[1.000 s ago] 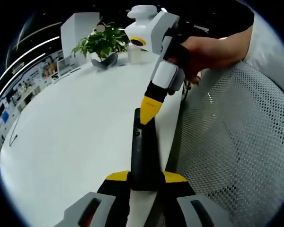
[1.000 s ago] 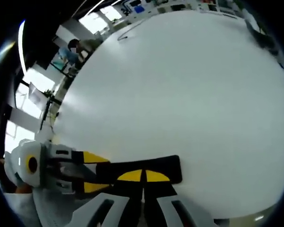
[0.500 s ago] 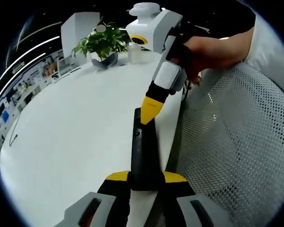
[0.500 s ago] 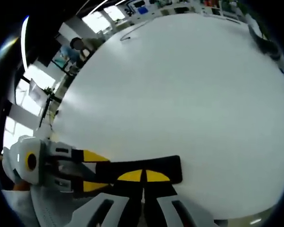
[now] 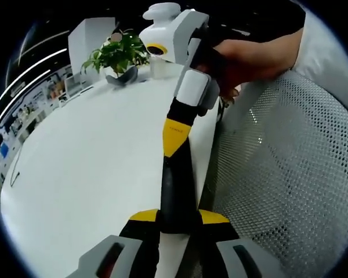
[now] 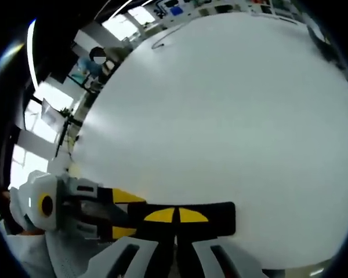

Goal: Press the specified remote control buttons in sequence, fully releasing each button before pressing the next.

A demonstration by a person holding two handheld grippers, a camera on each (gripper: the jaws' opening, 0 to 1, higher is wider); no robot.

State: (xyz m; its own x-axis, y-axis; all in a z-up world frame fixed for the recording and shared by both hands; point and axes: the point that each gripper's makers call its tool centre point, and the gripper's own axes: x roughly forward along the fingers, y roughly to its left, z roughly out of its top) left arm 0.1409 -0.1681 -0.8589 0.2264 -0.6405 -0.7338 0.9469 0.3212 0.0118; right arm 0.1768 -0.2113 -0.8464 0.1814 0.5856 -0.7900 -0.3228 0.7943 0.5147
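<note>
The left gripper (image 5: 178, 219) clamps the near end of the slim black bar-shaped remote control (image 5: 176, 188), steadying it over the white surface (image 5: 87, 156). That leaves its face free for the right gripper (image 5: 175, 132), whose closed yellow tips bear on it, apparently mid-press.

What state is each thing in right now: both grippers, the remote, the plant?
Left gripper: shut on the remote's near end.
Right gripper: shut, yellow tip down on the remote's face.
Remote control: black, held over the white table, being pressed.
Potted plant: upright at the table's far edge.
</note>
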